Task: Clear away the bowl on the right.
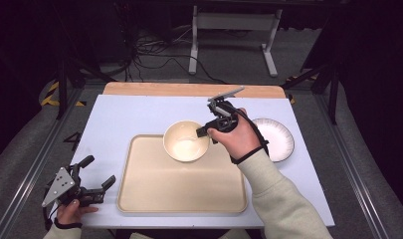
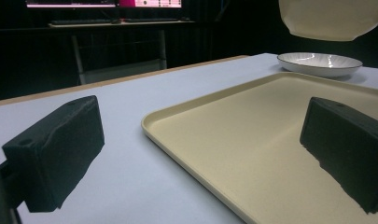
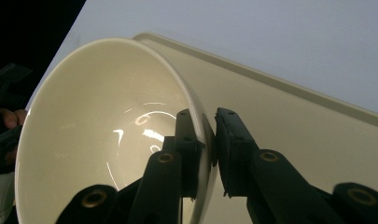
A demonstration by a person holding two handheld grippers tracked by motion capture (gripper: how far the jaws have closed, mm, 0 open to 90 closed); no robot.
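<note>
A cream bowl (image 1: 185, 141) hangs above the far edge of the beige tray (image 1: 181, 196), with my right gripper (image 1: 205, 131) shut on its right rim. In the right gripper view the two black jaws pinch the bowl (image 3: 102, 140) wall, one inside and one outside, right gripper (image 3: 209, 140). The bowl's underside (image 2: 331, 18) shows at the top right of the left gripper view. My left gripper (image 1: 98, 172) rests near the table's front left corner, left of the tray, its jaws wide apart with nothing between them; left gripper (image 2: 200, 154).
A white ribbed plate (image 1: 278, 138) lies right of the tray, behind my right hand; the plate (image 2: 319, 63) lies beyond the tray (image 2: 252, 135) in the left gripper view. The table (image 1: 119, 119) has a wooden strip along its far edge.
</note>
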